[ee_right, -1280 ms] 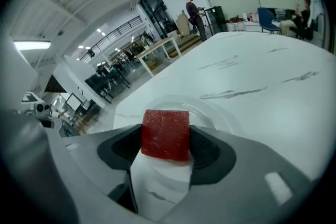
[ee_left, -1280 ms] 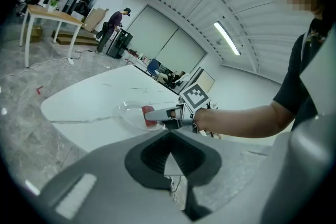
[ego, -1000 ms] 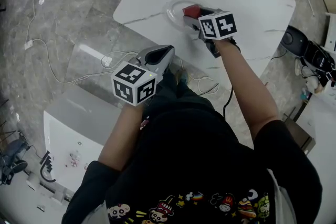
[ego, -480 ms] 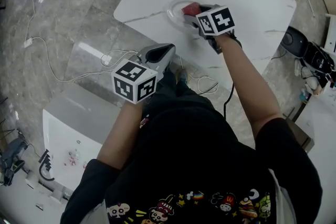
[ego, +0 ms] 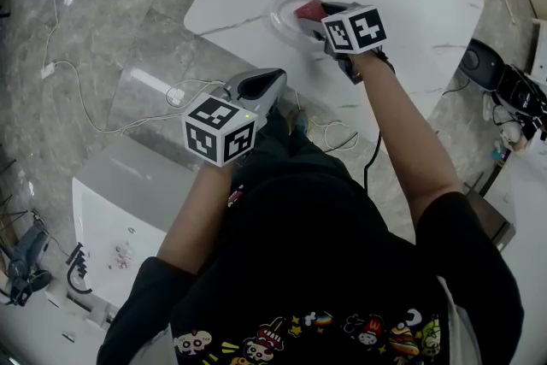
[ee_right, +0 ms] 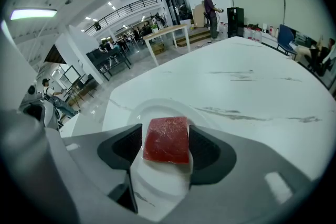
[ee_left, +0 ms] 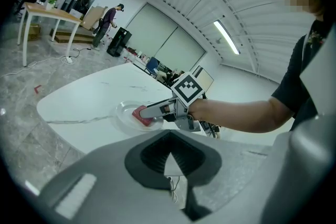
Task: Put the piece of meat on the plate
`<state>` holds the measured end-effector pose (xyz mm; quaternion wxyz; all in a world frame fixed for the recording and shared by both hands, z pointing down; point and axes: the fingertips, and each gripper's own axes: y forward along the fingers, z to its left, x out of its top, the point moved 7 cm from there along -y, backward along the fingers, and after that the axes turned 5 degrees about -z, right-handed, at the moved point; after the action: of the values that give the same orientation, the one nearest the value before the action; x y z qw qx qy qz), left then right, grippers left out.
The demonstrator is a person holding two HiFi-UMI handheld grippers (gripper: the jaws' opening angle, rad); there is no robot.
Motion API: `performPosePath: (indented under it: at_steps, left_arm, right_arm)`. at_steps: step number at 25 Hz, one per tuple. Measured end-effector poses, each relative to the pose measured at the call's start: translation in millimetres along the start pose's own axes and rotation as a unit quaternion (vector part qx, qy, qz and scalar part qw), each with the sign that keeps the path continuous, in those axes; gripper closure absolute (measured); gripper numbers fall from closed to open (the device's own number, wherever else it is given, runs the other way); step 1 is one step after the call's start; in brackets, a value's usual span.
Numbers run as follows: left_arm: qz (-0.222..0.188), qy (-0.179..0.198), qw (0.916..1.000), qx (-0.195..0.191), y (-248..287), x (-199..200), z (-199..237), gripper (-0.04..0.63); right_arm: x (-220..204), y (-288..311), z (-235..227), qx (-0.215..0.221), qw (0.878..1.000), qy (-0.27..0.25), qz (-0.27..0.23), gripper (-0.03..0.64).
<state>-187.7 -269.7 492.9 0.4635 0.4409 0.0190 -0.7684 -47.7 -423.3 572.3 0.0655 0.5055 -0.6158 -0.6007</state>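
A red, square-cut piece of meat (ee_right: pixel 167 139) sits clamped between the dark pads of my right gripper (ee_right: pixel 167 148), which is shut on it. Below and ahead of it lies a clear round plate (ee_right: pixel 157 109) on the white marble table (ee_right: pixel 252 97). In the head view the right gripper (ego: pixel 313 18) holds the meat (ego: pixel 307 10) over the near side of the plate (ego: pixel 280 11). The left gripper view shows the same meat (ee_left: pixel 140 114) above the plate (ee_left: pixel 122 111). My left gripper (ego: pixel 267 83) hangs off the table near my body, jaws shut on nothing.
The plate stands close to the table's near-left edge (ego: pixel 224 30). White cables (ego: pixel 128 122) trail over the grey floor. A white cabinet (ego: pixel 111 226) stands at the lower left and a black bag (ego: pixel 479 64) at the right of the table. People stand far off.
My right gripper has carried the meat a little farther over the plate. The left gripper has barely shifted.
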Motion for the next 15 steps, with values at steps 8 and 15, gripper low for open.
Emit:
performPosePath:
  at_steps: [8,15]
  left_arm:
    - [0.007,0.011,0.9999,0.003,2.9,-0.1,-4.9,0.595]
    - [0.011,0.027,0.9995,0.006,8.4,5.2,-13.3,0.595]
  right_arm:
    - [2.4,-26.3,0.5,0.000,0.998,0.017,-0.058,0.387]
    - [-9.6,-54.1,-1.0,-0.008,0.993,0.039,-0.107,0.474]
